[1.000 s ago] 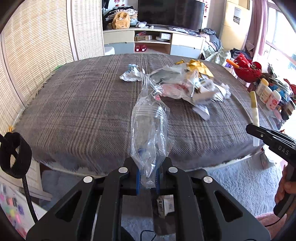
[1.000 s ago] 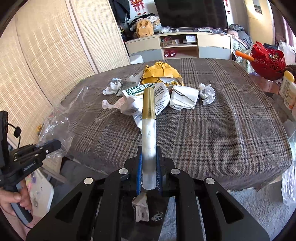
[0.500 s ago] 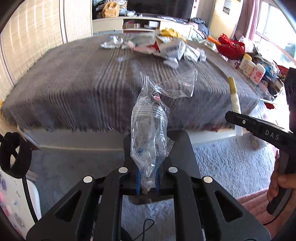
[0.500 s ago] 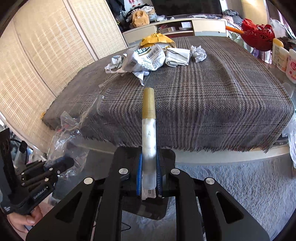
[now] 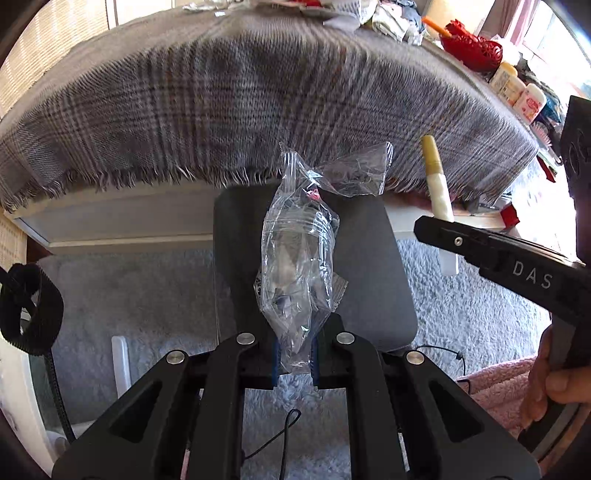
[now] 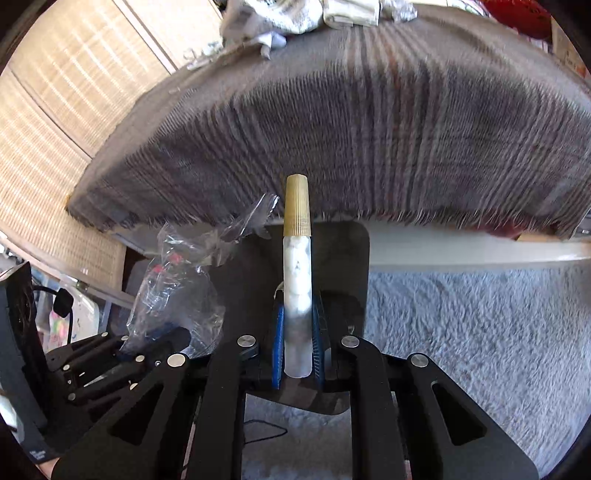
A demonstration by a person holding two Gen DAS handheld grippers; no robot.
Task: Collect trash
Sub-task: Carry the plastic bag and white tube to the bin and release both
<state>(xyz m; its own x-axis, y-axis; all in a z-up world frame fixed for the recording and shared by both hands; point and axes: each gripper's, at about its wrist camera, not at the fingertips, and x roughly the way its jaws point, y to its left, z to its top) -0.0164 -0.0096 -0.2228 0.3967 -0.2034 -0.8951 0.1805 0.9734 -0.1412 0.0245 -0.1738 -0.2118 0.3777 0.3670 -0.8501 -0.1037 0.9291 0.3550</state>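
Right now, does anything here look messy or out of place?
Yes. A heap of crumpled wrappers and paper litters the far side of the plaid-covered table. The left gripper pinches a crinkled clear plastic bag; the right gripper grips a gold-capped tube.

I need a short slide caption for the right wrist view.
Right gripper holds a gold-capped tube above a dark bin, below the plaid-covered table.
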